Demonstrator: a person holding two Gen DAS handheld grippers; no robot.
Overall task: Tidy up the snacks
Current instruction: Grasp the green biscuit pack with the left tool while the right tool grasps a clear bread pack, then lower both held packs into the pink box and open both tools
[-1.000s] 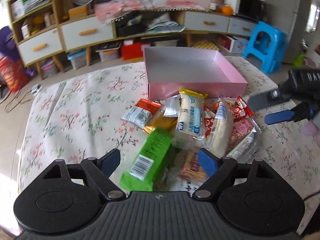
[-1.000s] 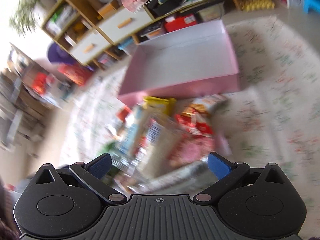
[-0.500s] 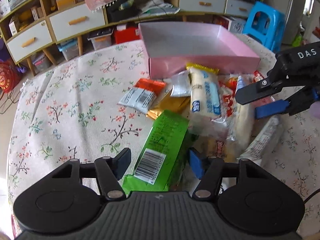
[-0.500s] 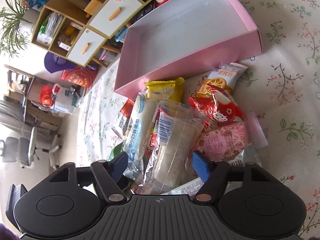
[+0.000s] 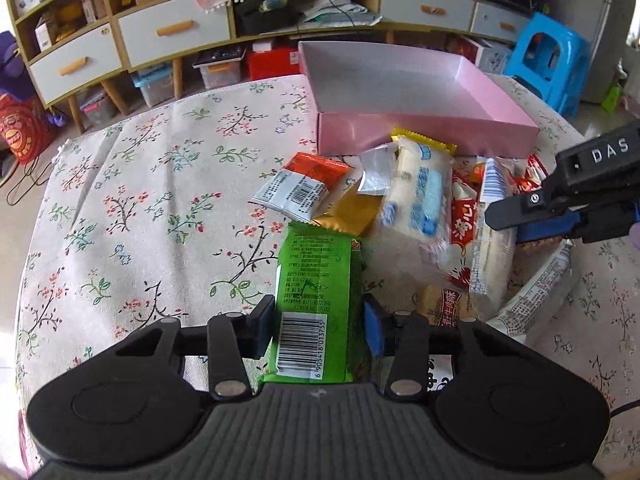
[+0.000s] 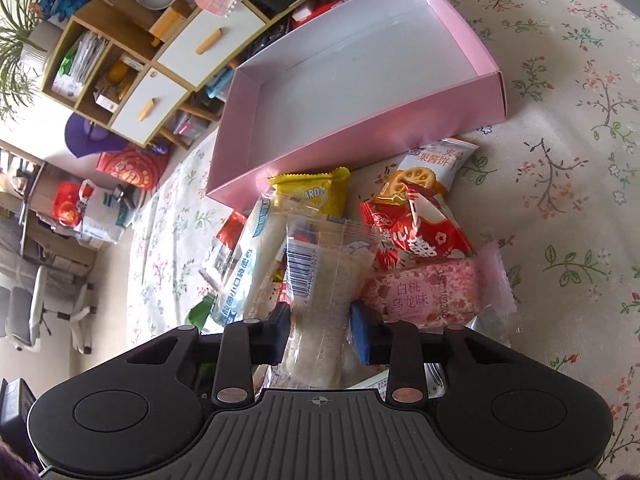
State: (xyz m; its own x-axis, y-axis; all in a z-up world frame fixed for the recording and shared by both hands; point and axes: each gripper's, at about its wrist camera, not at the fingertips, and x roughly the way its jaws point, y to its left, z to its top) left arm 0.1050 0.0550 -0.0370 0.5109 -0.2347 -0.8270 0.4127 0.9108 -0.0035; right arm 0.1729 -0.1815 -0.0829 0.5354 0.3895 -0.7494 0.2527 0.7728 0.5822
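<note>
- Floral cloth (image 5: 140, 200) over the table, cluttered shelves and drawers behind, blue stool (image 5: 548, 64) at 2 o'clock in the left view.
- Pink box (image 5: 424, 136) open and bare inside, at 12 o'clock beyond the snack pile.
- Left gripper (image 5: 320, 328) closing on the green pack (image 5: 316, 292); both pads against its sides near the barcode end, pack lying on the cloth.
- Right gripper (image 6: 318, 332) closing on the clear pack (image 6: 320, 292); both pads touching the wrapper, pack lying on the pile.
- In the right view: pink pack (image 6: 424, 300) just beside it at 3 o'clock, red pack (image 6: 420, 236) at 1 o'clock, yellow pack (image 6: 308, 196) at 12 o'clock against the box wall, blue-white pack (image 6: 248, 272) at 10 o'clock.
- In the left view: orange pack (image 5: 300, 188) and gold pack (image 5: 348, 212) at 12 o'clock past the green pack.
</note>
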